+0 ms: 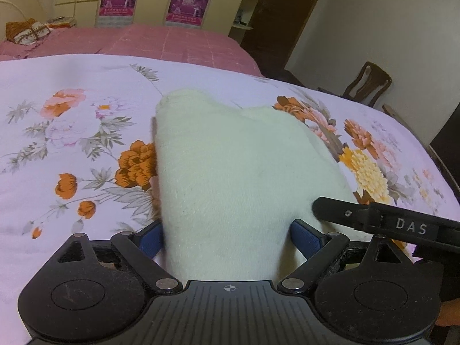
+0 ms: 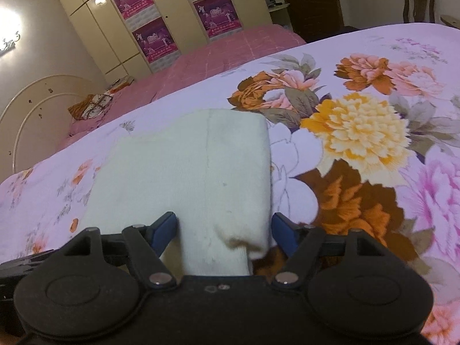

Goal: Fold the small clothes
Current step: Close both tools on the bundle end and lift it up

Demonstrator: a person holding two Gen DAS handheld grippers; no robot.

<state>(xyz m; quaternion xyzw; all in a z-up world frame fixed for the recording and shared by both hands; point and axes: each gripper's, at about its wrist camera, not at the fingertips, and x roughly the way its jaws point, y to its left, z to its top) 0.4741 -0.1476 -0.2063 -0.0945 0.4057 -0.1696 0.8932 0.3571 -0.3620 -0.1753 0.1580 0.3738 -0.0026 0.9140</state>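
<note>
Looking down the left tongs (image 1: pixel 225 237), both blue pads stand apart with one cream garment (image 1: pixel 230 166) running between them, cloth brushing the left pad; whether they pinch it, I cannot tell. Over on the right tongs (image 2: pixel 225 233), the pads are spread too, a corner of that same garment (image 2: pixel 195 172) lying between them, not squeezed. It rests on one flowered sheet (image 1: pixel 72 132) across the bed. Only the left view catches the right tongs' black finger (image 1: pixel 339 211) poking in. Farther back: a pink blanket (image 1: pixel 161 40), two posters (image 1: pixel 187 3) there, four posters (image 2: pixel 155 41) in the right view, one chair (image 1: pixel 368 83).
</note>
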